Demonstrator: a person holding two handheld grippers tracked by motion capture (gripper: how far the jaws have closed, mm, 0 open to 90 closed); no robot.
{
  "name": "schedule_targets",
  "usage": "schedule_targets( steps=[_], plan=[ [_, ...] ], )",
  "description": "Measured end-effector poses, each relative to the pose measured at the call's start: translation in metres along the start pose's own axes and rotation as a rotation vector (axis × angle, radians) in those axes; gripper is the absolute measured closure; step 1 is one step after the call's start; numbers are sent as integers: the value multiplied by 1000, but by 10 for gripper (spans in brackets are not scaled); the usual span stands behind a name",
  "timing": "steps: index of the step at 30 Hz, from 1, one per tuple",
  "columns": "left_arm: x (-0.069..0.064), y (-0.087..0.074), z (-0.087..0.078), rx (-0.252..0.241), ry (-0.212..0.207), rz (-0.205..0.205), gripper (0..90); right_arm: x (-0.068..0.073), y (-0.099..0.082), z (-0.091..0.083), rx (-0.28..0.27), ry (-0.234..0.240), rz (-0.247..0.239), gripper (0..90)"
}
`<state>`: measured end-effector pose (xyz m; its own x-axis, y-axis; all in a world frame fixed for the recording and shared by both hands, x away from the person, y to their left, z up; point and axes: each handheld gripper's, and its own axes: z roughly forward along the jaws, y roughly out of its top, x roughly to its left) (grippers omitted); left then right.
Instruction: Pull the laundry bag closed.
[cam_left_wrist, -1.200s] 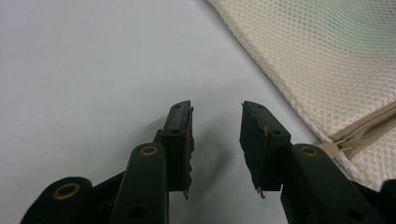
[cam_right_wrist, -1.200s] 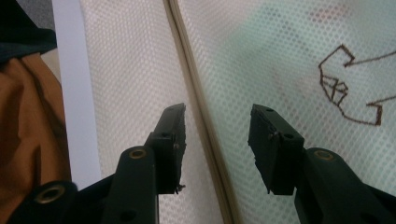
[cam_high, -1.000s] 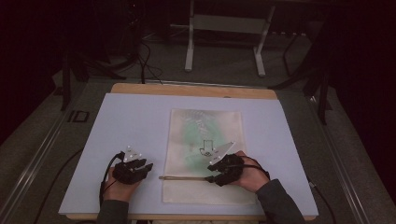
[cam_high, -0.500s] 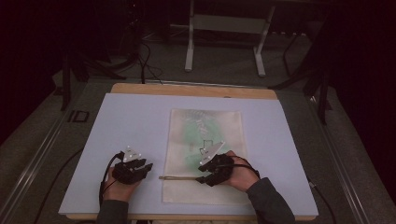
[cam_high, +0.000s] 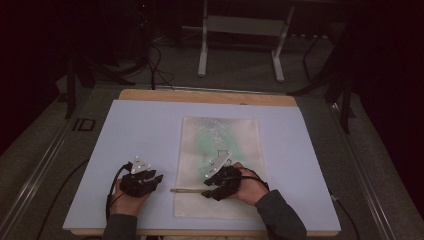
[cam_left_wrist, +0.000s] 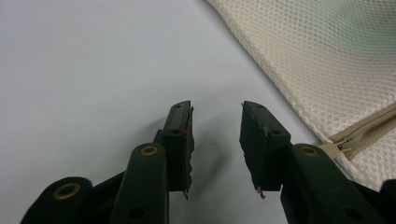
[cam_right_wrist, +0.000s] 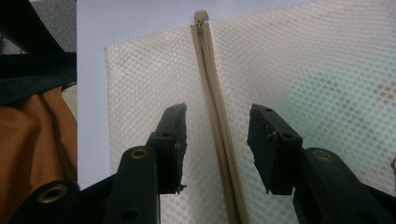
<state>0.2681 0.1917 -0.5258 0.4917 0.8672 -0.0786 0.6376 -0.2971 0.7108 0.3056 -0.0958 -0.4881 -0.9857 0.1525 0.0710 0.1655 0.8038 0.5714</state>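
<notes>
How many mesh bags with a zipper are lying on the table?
1. The mesh bag lies flat near the middle of the table, under the right gripper; its zipper runs between that gripper's open jaws.

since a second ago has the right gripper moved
Yes. In the high view the right gripper has slid left along the mesh bag's zipper, toward its left end, its jaws closing slightly.

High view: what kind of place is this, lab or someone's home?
Probably a lab or recording workspace, not a home. A bare white board tops the table, a metal stand rises behind it on a dark floor with loose cables, and the only work item is a mesh zip bag.
</notes>
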Motion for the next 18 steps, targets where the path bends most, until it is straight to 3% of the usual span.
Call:
schedule_targets(
  steps=[18],
  plan=[
    [0,0,0,1,1,1,632,2,12,13,-9,17,-20,585]
  ],
)
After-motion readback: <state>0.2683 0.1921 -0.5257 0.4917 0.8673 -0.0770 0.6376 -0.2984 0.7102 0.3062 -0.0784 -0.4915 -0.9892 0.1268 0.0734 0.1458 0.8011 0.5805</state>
